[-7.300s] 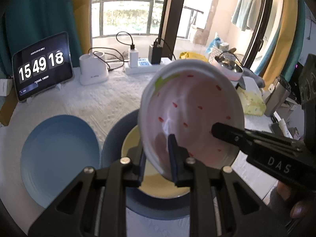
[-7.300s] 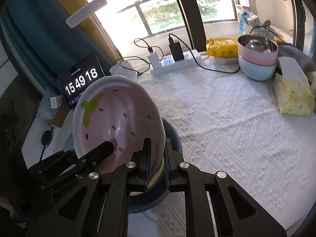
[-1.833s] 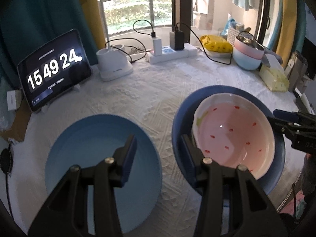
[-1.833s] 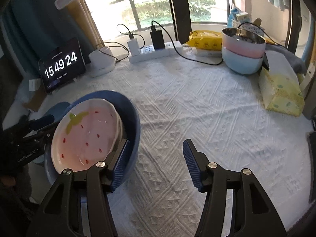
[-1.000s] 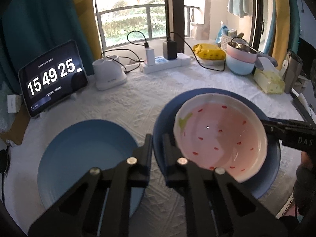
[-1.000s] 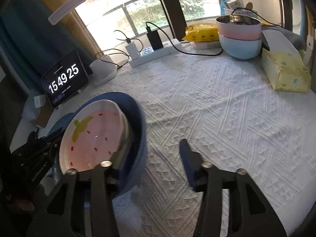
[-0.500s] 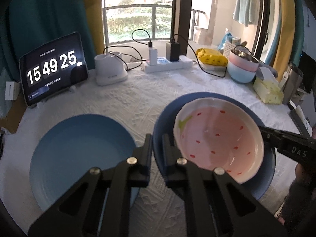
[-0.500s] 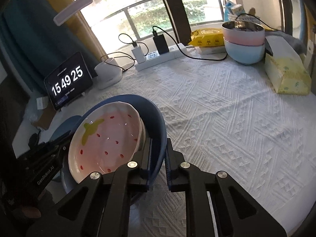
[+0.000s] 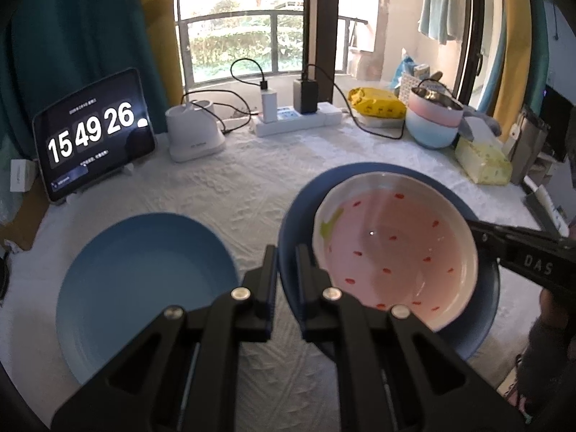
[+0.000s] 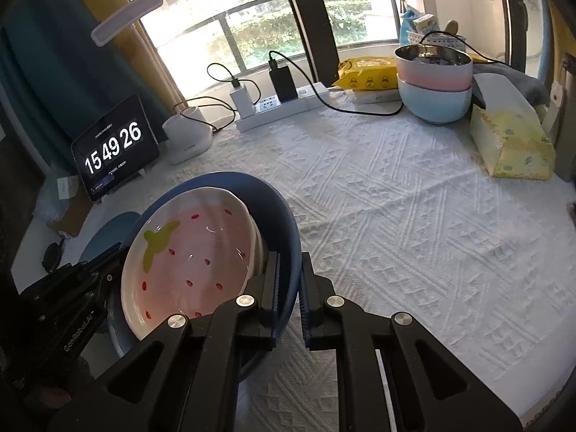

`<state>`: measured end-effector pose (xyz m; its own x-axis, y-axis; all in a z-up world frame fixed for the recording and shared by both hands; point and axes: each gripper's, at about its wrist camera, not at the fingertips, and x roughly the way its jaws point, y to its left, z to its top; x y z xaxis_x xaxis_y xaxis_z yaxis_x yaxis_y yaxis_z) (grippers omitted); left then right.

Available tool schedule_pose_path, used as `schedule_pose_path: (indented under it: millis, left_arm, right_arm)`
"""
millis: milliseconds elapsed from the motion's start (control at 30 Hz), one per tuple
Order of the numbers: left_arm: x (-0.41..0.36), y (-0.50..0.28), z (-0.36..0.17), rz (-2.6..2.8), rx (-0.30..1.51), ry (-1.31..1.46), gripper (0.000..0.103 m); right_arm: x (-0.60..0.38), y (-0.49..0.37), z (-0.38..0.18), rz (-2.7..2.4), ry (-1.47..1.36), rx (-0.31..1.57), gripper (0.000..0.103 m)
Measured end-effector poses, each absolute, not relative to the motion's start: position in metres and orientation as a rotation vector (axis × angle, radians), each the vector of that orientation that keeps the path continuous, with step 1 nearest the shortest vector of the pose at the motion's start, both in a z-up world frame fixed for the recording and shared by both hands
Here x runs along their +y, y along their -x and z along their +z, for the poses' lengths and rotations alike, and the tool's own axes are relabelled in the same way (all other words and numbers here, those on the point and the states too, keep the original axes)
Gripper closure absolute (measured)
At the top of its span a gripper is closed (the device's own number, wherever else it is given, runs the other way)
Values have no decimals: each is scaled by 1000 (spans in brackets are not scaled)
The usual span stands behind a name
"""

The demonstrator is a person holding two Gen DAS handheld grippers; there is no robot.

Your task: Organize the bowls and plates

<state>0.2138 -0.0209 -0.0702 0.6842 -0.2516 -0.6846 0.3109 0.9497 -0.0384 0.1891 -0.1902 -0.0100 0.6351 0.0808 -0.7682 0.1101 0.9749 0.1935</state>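
White-clothed desk carries one light-blue plate and one dark-blue bowl holding one strawberry bowl, perhaps others beneath. Left gripper and right gripper fingers each clamp its rim.

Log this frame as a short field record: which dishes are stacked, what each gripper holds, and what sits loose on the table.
stack: strawberry dish nested in dark blue bowl
left gripper: jaws shut on the dark blue bowl's near rim
right gripper: jaws shut on the bowl's opposite rim
loose plate: light blue plate, flat on the tablecloth, beside the stack
background: pink and blue stacked bowls
clock tablet: 15 49 26
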Motion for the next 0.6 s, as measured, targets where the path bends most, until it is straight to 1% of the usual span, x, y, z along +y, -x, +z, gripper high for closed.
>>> schedule_pose_path:
  millis: [600]
  left_arm:
    - [-20,-211,-47,-334,715,-51,95]
  right_arm:
    - [-194,-182,10,-11,-235,845,90]
